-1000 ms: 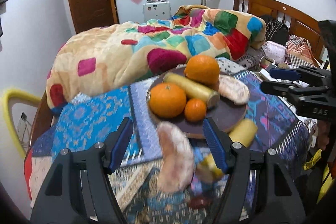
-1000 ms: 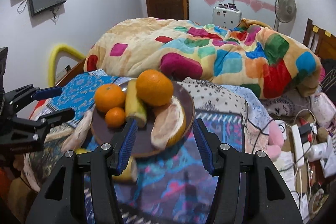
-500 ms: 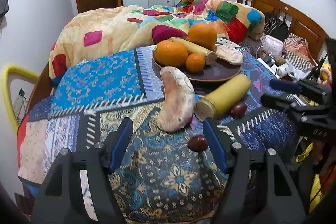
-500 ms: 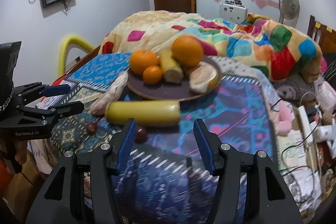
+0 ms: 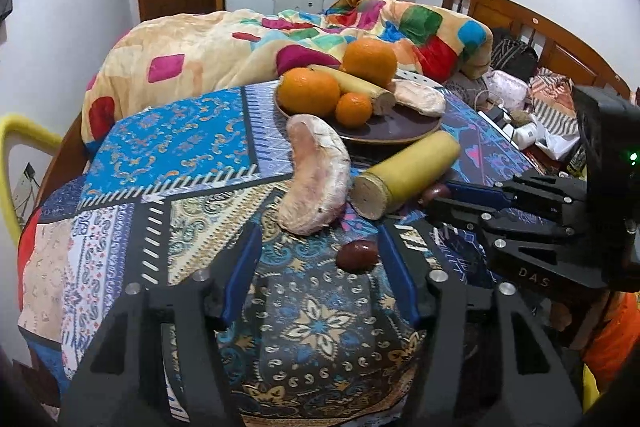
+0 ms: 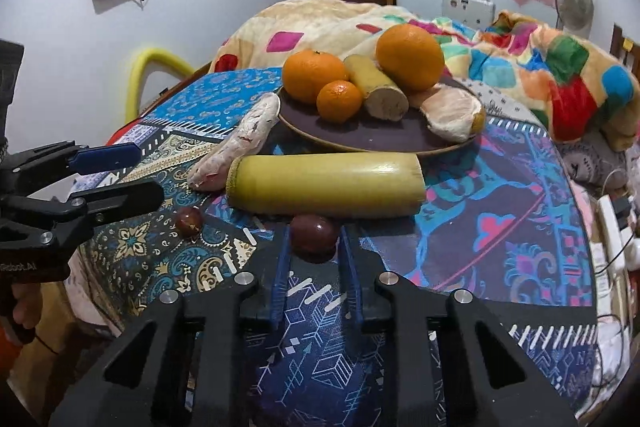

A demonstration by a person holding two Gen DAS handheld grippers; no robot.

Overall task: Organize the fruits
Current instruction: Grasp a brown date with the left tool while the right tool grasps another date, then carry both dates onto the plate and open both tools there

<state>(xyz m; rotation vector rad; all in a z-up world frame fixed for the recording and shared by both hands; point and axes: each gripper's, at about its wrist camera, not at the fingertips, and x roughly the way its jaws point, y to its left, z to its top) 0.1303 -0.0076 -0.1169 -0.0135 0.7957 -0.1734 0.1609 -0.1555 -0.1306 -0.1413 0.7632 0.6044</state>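
Two small dark red fruits lie on the patterned cloth in front of a brown plate. My right gripper is shut on one dark red fruit, just in front of a long yellow cut stalk. The other dark red fruit sits between the fingers of my left gripper, close to the right finger; the jaws are closing and the left pad is still well clear of it. The plate holds two oranges, a small tangerine, a short yellow stalk and a pale pomelo segment.
A second pomelo segment lies on the cloth beside the plate, touching the long stalk. A colourful quilt is heaped behind the plate. The right gripper shows at the right of the left wrist view. Cables and clutter sit at the far right.
Both grippers drew back from the plate and sank toward the cloth. The right jaws closed on a dark red fruit. The left jaws narrowed around the other one.
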